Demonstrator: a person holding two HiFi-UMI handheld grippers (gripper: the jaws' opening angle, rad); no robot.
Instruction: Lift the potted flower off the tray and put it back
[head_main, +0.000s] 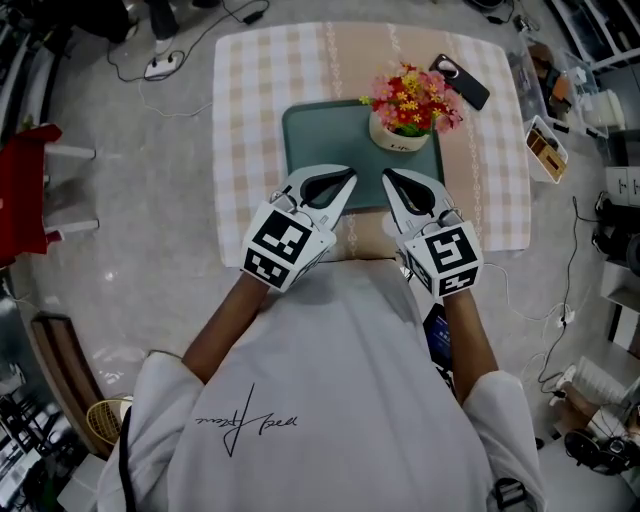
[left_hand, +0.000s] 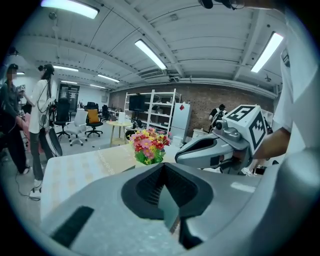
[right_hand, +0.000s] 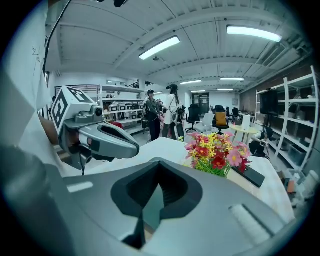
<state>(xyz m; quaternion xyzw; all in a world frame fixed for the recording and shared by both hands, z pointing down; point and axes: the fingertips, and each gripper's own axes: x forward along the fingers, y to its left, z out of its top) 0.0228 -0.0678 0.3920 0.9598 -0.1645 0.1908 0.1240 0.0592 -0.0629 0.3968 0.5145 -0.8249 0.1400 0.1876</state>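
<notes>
A potted flower (head_main: 410, 108) with pink, red and yellow blooms in a cream pot stands upright in the far right corner of the grey-green tray (head_main: 320, 145). My left gripper (head_main: 349, 178) hovers over the tray's near edge, shut and holding nothing. My right gripper (head_main: 386, 177) hangs beside it, also shut and empty, a short way in front of the pot. In the left gripper view the flowers (left_hand: 147, 145) rise beyond the shut left gripper (left_hand: 165, 176), with the other gripper at right. The right gripper view shows the flowers (right_hand: 216, 154) ahead to the right of the shut right gripper (right_hand: 159, 179).
The tray lies on a checked tablecloth (head_main: 250, 120). A dark phone (head_main: 462, 82) lies on the cloth right of the flowers. Boxes and clutter (head_main: 548, 145) crowd the floor at right, a red chair (head_main: 25, 190) stands at left. People (right_hand: 162, 117) stand in the room behind.
</notes>
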